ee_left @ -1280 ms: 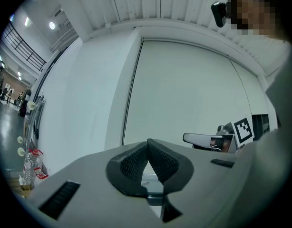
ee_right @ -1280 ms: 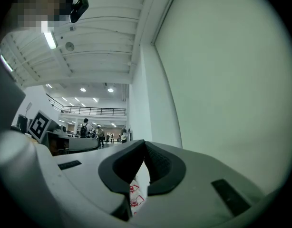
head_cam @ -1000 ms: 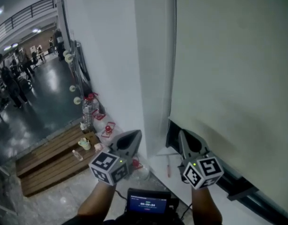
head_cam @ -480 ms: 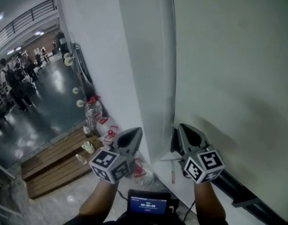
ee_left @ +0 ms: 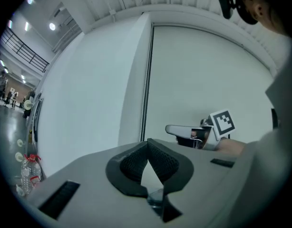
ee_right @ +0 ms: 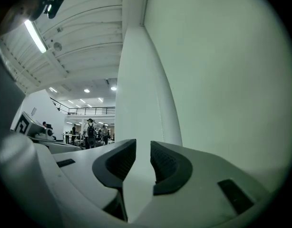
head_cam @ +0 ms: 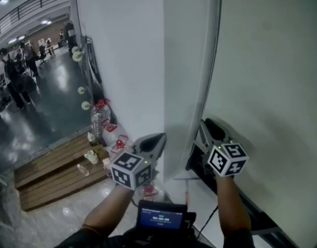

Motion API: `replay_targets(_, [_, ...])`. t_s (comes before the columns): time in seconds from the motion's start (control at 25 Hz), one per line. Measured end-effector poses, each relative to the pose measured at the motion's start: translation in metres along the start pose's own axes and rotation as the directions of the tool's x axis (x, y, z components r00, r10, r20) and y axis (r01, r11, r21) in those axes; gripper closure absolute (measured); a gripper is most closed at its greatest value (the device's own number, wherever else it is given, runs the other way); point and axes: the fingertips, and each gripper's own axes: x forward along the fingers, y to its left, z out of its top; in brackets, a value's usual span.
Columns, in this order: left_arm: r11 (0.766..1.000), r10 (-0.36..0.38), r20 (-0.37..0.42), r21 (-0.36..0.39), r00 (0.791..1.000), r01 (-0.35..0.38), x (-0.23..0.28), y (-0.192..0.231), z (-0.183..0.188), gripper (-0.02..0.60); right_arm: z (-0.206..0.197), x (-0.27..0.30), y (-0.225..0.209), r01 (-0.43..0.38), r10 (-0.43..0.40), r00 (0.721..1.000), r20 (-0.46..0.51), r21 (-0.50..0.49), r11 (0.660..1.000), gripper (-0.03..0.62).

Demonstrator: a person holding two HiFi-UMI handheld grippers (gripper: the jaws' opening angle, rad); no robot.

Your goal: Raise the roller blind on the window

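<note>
The pale roller blind point(head_cam: 272, 76) hangs down over the window at the right, and it fills the right gripper view point(ee_right: 222, 65). A thin dark cord point(head_cam: 210, 61) runs down its left edge, also seen in the left gripper view point(ee_left: 146, 80). My right gripper point(head_cam: 212, 128) points at the blind's lower left corner, close to the cord. Its jaws have just been opening and stand apart point(ee_right: 143, 148) with nothing between them. My left gripper point(head_cam: 154, 141) is shut and empty point(ee_left: 147, 144), held in front of the white wall pillar point(head_cam: 143, 61), left of the cord.
A white window sill point(head_cam: 200, 200) lies below the blind. A small screen device point(head_cam: 161, 216) sits at my chest. Down on the left floor are a wooden pallet point(head_cam: 55, 174), a water bottle point(head_cam: 98, 119) and small items. Several people point(head_cam: 14, 76) stand far off in the hall.
Both grippers have moved forward toward the wall and the blind's edge. The right gripper's jaws have gone from shut to open. The left gripper stays shut.
</note>
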Motion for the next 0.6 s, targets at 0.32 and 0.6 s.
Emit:
replay_targets(0.32, [0.997, -0.073, -0.047, 0.009, 0.996, 0.074, 0.029, 0.003, -0.007, 0.584, 0.0, 0.062, -0.033, 0.035, -0.037, 0.999, -0.025, -0.05, 0.998, 0.474])
replay_targets(0.6, [0.997, -0.073, -0.07, 0.002, 0.995, 0.074, 0.036, 0.011, -0.015, 0.584, 0.013, 0.098, -0.042, 0.017, -0.018, 1.0, -0.01, -0.062, 0.998, 0.445])
